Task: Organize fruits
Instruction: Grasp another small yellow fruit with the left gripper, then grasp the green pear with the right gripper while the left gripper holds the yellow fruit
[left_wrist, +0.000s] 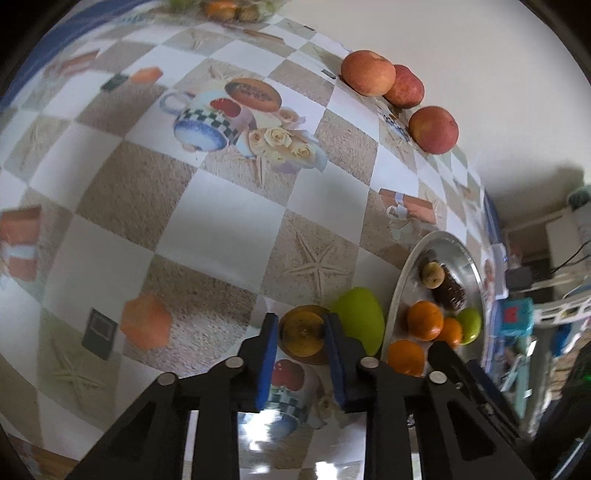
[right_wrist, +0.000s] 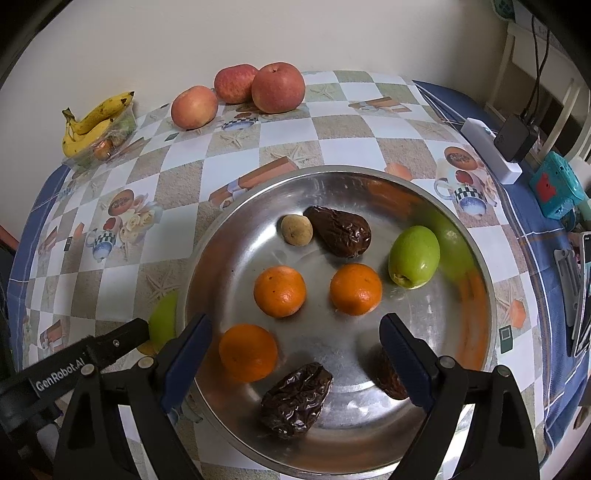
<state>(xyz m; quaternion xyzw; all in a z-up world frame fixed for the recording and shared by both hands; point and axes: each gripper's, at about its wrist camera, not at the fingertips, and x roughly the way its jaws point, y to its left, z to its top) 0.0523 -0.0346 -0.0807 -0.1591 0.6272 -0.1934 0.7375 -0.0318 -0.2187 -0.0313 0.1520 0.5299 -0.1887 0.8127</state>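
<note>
Spread over the table is a checkered tablecloth (right_wrist: 122, 192) printed with cups, roses and starfish, and a pale wall is seen behind it. On this cloth a round metal tray (right_wrist: 476, 258) is set, and over its near rim the right gripper (right_wrist: 295, 354) is held with its blue-padded fingers spread wide and nothing between them. Inside the tray three oranges are seen: one (right_wrist: 248, 352) just beside the right gripper's left finger, and two more (right_wrist: 279, 291) (right_wrist: 355, 289) farther in. A wrinkled dark date (right_wrist: 295, 400) lies between the fingers, close to the near rim; another date (right_wrist: 340, 230) lies toward the far side, touching a small tan fruit (right_wrist: 296, 229), and a green fruit (right_wrist: 413, 256) rests to the right. In the left wrist view the left gripper (left_wrist: 301, 332) is seen closed on a small brownish-yellow fruit (left_wrist: 301, 330), which is pinched between the two pads just outside the tray (left_wrist: 400, 284). A second green fruit (left_wrist: 360, 325) lies on the cloth immediately beyond it, between the held fruit and the tray rim. Three red apples (right_wrist: 279, 86) are lined up at the far edge by the wall, and a bunch of bananas (right_wrist: 94, 120) rests on a clear container at the far left corner.
</note>
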